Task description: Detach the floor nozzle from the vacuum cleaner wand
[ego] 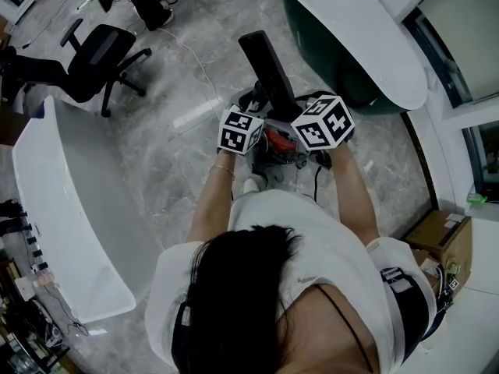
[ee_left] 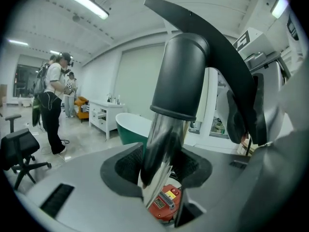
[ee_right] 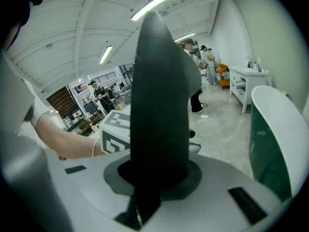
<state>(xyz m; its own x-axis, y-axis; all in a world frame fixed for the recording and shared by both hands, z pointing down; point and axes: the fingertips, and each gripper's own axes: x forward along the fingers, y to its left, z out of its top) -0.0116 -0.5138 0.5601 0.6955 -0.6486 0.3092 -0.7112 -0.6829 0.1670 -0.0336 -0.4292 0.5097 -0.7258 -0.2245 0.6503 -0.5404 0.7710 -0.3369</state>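
Observation:
In the head view the black floor nozzle [ego: 267, 67] stands on end above the red vacuum body [ego: 278, 142], between my two marker cubes. My left gripper [ego: 240, 131] sits at the left of the joint and my right gripper [ego: 323, 123] at the right. In the left gripper view the chrome wand [ee_left: 161, 144] runs up between the jaws of the left gripper [ee_left: 161, 178] into a black collar [ee_left: 183, 76], and the pads close on the tube. In the right gripper view the right gripper [ee_right: 154, 178] is shut on the nozzle's black neck [ee_right: 159, 105].
A white bathtub [ego: 62, 209] lies at the left and a green-and-white one [ego: 359, 37] at the upper right. An office chair [ego: 101, 53] stands on the marble floor. A cardboard box [ego: 440, 236] sits at the right. People [ee_left: 50, 100] stand in the background.

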